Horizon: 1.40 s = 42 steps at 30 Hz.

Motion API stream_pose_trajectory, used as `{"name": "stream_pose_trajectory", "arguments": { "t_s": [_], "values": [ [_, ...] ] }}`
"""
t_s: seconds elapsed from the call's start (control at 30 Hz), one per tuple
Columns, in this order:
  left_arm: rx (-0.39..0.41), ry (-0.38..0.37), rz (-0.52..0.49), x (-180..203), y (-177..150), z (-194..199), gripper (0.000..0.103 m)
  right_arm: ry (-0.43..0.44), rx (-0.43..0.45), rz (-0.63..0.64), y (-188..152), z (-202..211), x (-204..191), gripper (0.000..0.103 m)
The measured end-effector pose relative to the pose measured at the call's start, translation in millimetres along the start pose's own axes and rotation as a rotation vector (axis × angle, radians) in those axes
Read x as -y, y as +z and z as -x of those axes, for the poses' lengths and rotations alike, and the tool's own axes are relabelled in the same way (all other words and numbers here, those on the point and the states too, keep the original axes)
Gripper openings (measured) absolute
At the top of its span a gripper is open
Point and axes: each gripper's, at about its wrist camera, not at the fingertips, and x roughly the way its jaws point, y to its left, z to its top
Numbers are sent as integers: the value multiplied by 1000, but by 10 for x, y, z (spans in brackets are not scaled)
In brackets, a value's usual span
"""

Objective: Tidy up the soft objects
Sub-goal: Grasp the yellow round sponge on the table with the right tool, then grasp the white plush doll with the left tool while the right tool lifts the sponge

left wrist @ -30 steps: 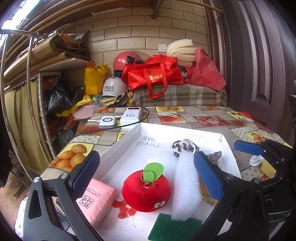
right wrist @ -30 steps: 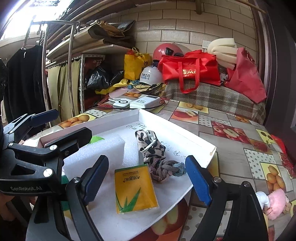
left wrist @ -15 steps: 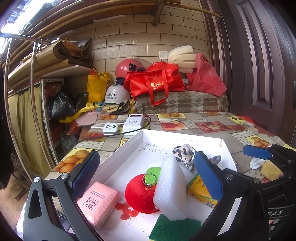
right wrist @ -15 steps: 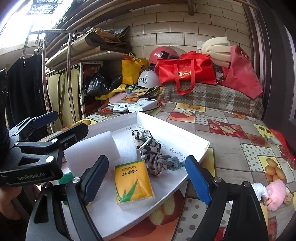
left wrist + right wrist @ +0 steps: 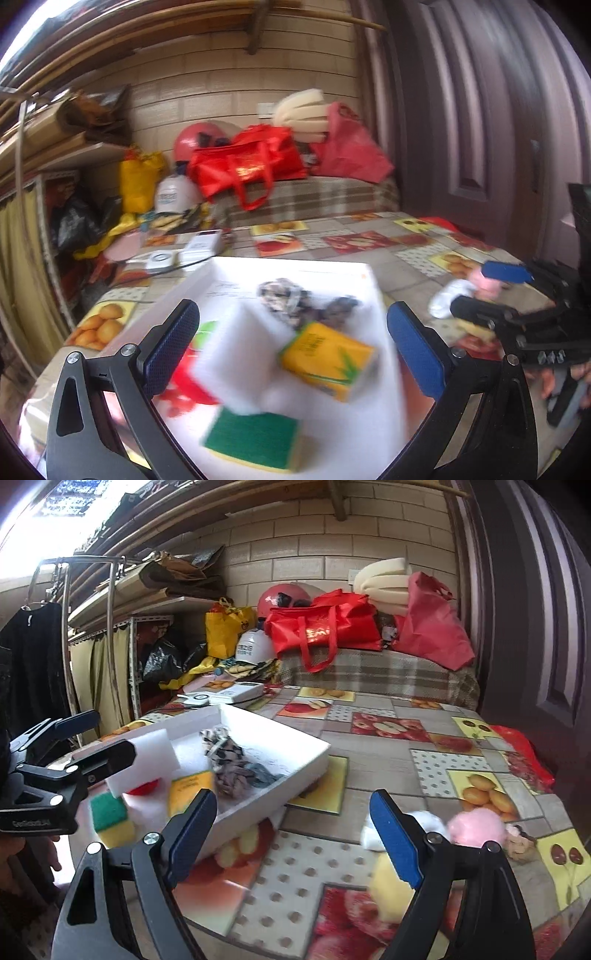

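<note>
A white tray (image 5: pixel 373 291) (image 5: pixel 295 760) on the fruit-pattern tablecloth holds a white foam block (image 5: pixel 243 354) (image 5: pixel 147 760), a red plush apple (image 5: pixel 184 380), a green and yellow sponge (image 5: pixel 255 439) (image 5: pixel 110 818), a yellow tissue pack (image 5: pixel 328 354) (image 5: pixel 190 788) and a knotted fabric rope (image 5: pixel 295 302) (image 5: pixel 231 764). My left gripper (image 5: pixel 291 347) is open and empty above the tray. My right gripper (image 5: pixel 295 834) is open and empty over the tablecloth right of the tray. A pink and white plush (image 5: pixel 476 827) and a yellow soft item (image 5: pixel 391 890) lie by its right finger.
A power bank and white charger (image 5: pixel 229 694) lie beyond the tray. Red bags (image 5: pixel 325 627), helmets and foam are piled on a plaid cover at the back. A shelf rack (image 5: pixel 110 635) stands at the left, a dark door (image 5: pixel 535 627) at the right.
Both grippers swung to the right. The right gripper left the tray and now faces the plush on the tablecloth. The left wrist view is motion-blurred.
</note>
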Motion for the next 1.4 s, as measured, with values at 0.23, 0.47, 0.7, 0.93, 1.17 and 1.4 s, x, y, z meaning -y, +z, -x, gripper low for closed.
{"name": "stream_pose_trajectory", "arguments": {
  "t_s": [0.23, 0.47, 0.7, 0.93, 1.17, 1.4],
  "values": [
    [-58, -174, -119, 707, 50, -90, 103, -98, -205, -134, -220, 38, 830, 85],
    [-133, -184, -165, 935, 51, -266, 102, -44, -380, -49, -284, -375, 650, 84],
    [-255, -220, -149, 1068, 62, -645, 102, -42, -387, -27, -359, -186, 738, 59],
    [-343, -238, -258, 1507, 89, -1095, 102, -147, -359, -285, -484, 170, 1697, 59],
    [-390, -198, -399, 1817, 120, -1559, 102, -101, -352, -358, -514, 187, 1786, 59],
    [-418, -235, -481, 1945, 83, -1735, 37, -76, -346, -396, -522, 140, 1850, 59]
  ]
}}
